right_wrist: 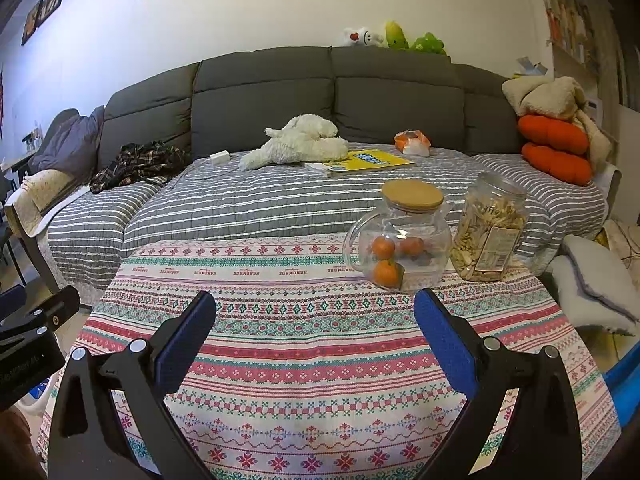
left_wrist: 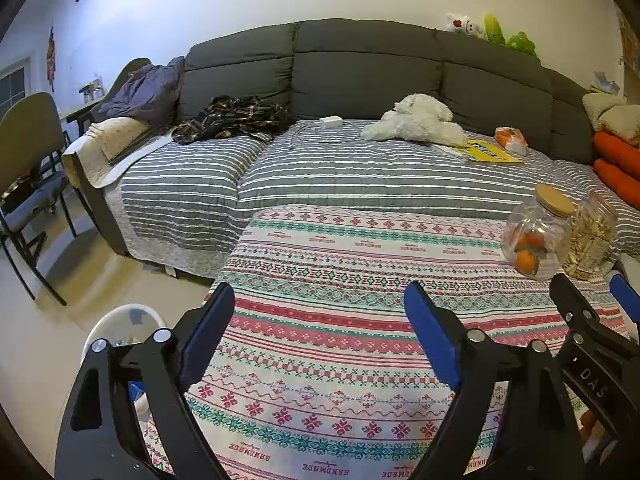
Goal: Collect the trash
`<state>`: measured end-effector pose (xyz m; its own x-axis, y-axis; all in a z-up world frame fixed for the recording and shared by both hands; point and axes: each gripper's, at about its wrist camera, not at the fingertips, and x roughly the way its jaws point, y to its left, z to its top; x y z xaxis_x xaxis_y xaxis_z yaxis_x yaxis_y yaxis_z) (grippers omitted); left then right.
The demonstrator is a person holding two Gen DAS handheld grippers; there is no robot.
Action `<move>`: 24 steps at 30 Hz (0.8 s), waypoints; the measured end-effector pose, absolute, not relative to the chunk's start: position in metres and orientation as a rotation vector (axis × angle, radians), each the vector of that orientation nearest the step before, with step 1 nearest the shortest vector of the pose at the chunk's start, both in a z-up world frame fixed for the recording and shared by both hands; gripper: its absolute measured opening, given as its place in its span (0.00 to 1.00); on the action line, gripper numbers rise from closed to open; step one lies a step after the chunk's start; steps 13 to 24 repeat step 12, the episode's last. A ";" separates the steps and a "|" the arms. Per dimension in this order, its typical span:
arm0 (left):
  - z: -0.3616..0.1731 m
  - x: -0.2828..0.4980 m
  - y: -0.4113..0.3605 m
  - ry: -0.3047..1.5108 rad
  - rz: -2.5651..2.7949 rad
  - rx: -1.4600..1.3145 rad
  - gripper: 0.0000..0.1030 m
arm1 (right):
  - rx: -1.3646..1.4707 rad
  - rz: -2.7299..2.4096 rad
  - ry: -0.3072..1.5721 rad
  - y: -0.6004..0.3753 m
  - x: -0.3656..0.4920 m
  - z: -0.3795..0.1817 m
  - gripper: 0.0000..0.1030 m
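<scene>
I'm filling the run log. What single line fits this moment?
left gripper: open, empty | right gripper: open, empty | both over tablecloth | bin: floor, beside table

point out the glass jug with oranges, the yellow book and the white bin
glass jug (right_wrist: pixel 404 248): right wrist view, its clear belly
yellow book (right_wrist: pixel 370 160): right wrist view, its cover
white bin (left_wrist: pixel 120 320): left wrist view, its rim

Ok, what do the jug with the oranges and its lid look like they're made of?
The jug looks like clear glass, possibly plastic: transparent and glossy, with highlights. Its lid looks like matte bamboo or light wood: tan, with faint grain.
</scene>
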<state>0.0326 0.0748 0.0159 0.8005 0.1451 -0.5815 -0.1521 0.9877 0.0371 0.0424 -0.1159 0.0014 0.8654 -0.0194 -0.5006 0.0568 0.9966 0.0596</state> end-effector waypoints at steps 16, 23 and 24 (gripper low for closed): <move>0.017 0.032 0.076 0.629 0.163 -0.025 0.93 | 0.068 -0.043 0.518 -0.115 0.042 0.002 0.94; 0.017 0.032 0.076 0.629 0.163 -0.025 0.93 | 0.068 -0.043 0.518 -0.115 0.042 0.002 0.94; 0.017 0.032 0.076 0.629 0.163 -0.025 0.93 | 0.068 -0.043 0.518 -0.115 0.042 0.002 0.94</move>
